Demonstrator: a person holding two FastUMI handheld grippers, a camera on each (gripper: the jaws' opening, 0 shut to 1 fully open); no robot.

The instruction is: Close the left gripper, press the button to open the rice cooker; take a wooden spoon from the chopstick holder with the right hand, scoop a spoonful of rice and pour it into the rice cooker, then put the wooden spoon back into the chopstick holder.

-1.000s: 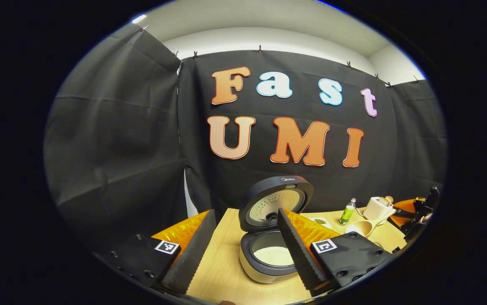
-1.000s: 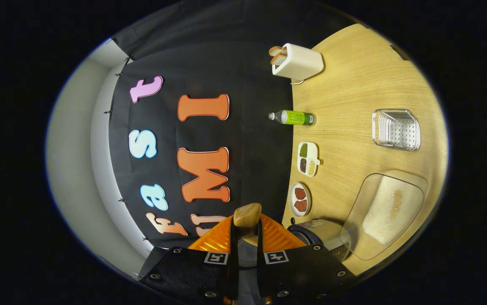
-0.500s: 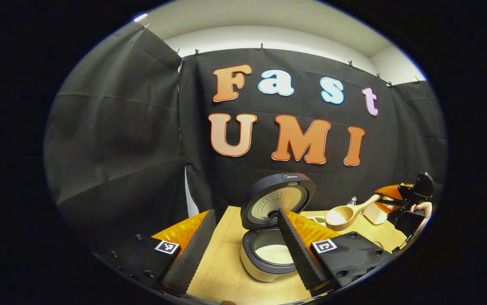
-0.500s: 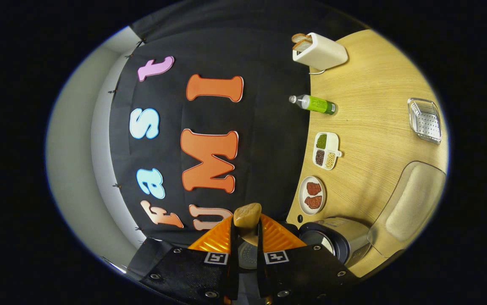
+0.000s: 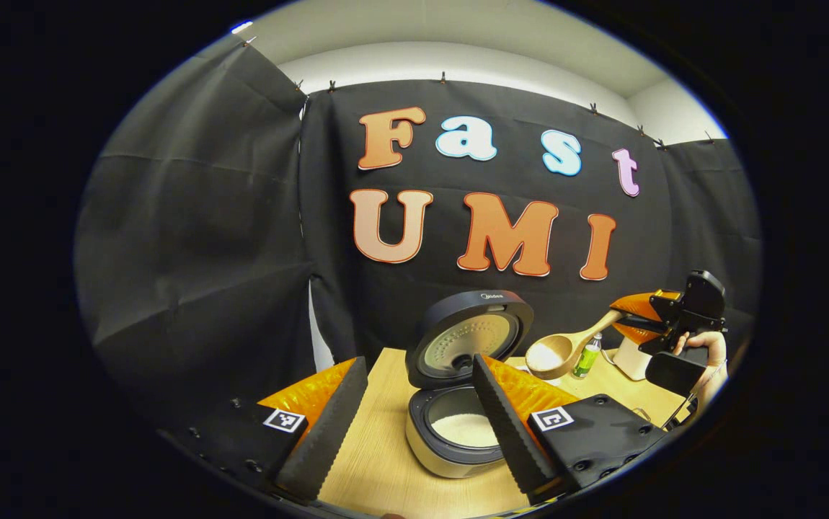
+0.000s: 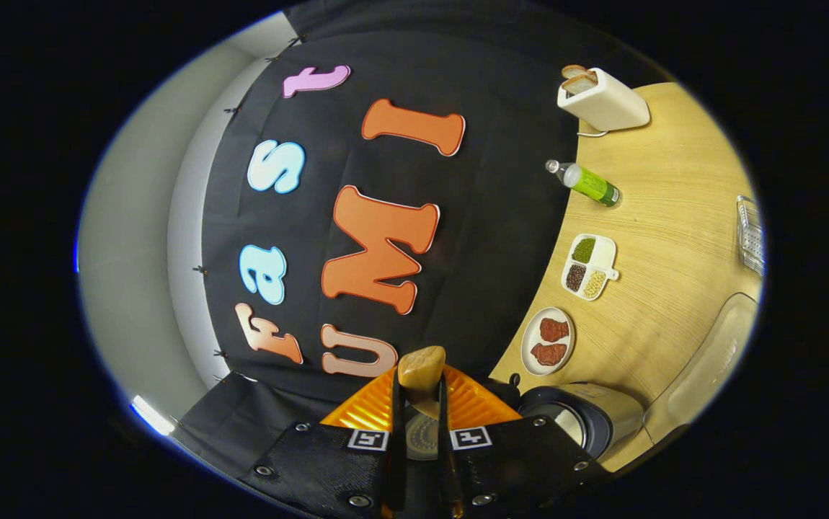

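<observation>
**A:** Where is the rice cooker, and what state is it in?

**B:** In the left gripper view, the rice cooker point(image 5: 458, 425) sits on the wooden table point(image 5: 378, 468) with its lid point(image 5: 468, 337) standing up and white rice visible in the inner pot. The left tool point(image 5: 414, 425) hangs in front of the cooker, its two fingers spread wide apart and holding nothing.

**A:** And the wooden spoon?

**B:** The wooden spoon point(image 5: 566, 349) is held in the air to the right of the cooker's raised lid, its bowl carrying white rice. The right tool point(image 5: 634, 321), gripped by a hand point(image 5: 703, 346), has both fingers clamped on the handle.

**A:** What else is near the cooker?

**B:** In the right gripper view, a plate of red meat point(image 6: 548, 341) lies just beside the cooker; a divided dish of beans point(image 6: 587, 267), a green bottle point(image 6: 587, 183) and a toaster point(image 6: 602, 102) stand farther off.
</observation>
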